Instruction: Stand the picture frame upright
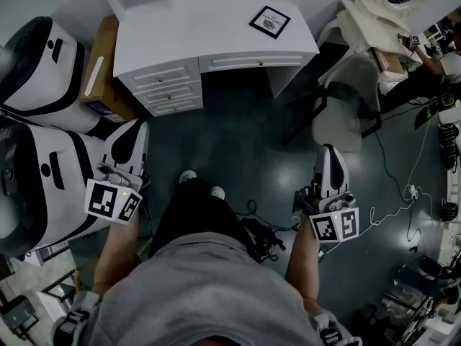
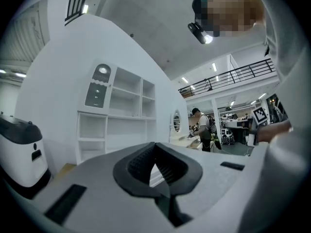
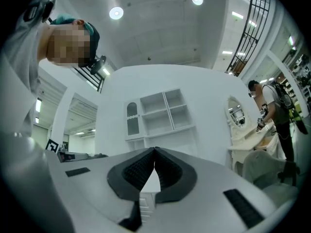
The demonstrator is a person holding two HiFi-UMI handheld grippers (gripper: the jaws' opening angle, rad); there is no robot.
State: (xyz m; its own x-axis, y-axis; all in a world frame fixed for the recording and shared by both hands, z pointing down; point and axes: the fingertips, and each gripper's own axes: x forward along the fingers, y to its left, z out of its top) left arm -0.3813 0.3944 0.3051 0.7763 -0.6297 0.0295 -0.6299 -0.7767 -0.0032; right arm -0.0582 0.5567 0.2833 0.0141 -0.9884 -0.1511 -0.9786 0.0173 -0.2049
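A black picture frame (image 1: 270, 21) lies flat on the white desk (image 1: 187, 27), toward its right end, far ahead of me. My left gripper (image 1: 135, 130) is held low at my left side, well short of the desk, jaws shut and empty. My right gripper (image 1: 328, 152) hangs at my right side over the dark floor, also shut with nothing in it. In the left gripper view the gripper (image 2: 155, 148) has its tips touching, facing white shelving (image 2: 119, 118). In the right gripper view the gripper (image 3: 154, 152) is closed the same way, facing a white shelf unit (image 3: 160, 113).
Drawers (image 1: 169, 89) sit under the desk's left part. A chair (image 1: 346, 99) stands right of the desk. Two large white and black machines (image 1: 39, 121) crowd my left side. Cables (image 1: 400, 193) trail across the floor at right. A person (image 2: 200, 130) works in the background.
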